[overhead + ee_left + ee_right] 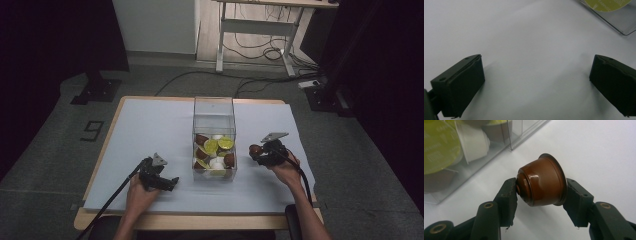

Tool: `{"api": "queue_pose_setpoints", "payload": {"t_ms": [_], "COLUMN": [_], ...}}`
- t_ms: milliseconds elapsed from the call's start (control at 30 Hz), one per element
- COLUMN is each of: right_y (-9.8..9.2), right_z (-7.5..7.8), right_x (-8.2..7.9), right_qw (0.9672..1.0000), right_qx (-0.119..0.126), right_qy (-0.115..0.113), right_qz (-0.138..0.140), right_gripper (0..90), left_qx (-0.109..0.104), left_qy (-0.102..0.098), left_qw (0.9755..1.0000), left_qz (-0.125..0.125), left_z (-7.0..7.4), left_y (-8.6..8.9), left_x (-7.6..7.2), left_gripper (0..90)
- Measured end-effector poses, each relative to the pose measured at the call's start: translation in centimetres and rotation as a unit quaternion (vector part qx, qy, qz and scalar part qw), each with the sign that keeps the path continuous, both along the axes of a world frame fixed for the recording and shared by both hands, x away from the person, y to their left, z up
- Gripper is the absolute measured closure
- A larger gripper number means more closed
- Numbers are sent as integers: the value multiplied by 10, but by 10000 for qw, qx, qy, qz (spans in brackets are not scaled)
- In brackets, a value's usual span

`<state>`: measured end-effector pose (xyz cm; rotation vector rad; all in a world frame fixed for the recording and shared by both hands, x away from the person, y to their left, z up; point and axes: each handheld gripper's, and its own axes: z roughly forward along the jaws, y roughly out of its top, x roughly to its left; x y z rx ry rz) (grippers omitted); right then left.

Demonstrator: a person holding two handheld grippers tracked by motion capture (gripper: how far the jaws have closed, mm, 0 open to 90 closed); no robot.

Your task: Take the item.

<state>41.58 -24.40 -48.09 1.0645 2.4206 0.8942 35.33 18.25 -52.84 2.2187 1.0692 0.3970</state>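
Two close-ups: right gripper [540,192] jaws clamped on brown capsule [541,181]; left gripper [536,82] jaws apart, nothing between.

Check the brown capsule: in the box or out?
Out. The brown capsule is clamped on its side in the right gripper, beside the clear box.

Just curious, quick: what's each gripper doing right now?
Left gripper: open, nothing between its jaws.
Right gripper: closed on a brown capsule.
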Motion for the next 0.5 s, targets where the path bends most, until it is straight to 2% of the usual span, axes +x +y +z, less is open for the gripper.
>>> {"api": "queue_pose_setpoints", "payload": {"t_ms": [500], "right_y": [4], "right_z": [-14], "right_x": [2], "right_qw": [9996], "right_qx": [-269], "right_qy": [94], "right_qz": [1], "right_gripper": [470], "left_qx": [1], "left_qy": [-4], "left_qw": [10000], "left_qz": [-1], "left_z": [0], "left_y": [0], "left_x": [0], "left_gripper": [0]}}
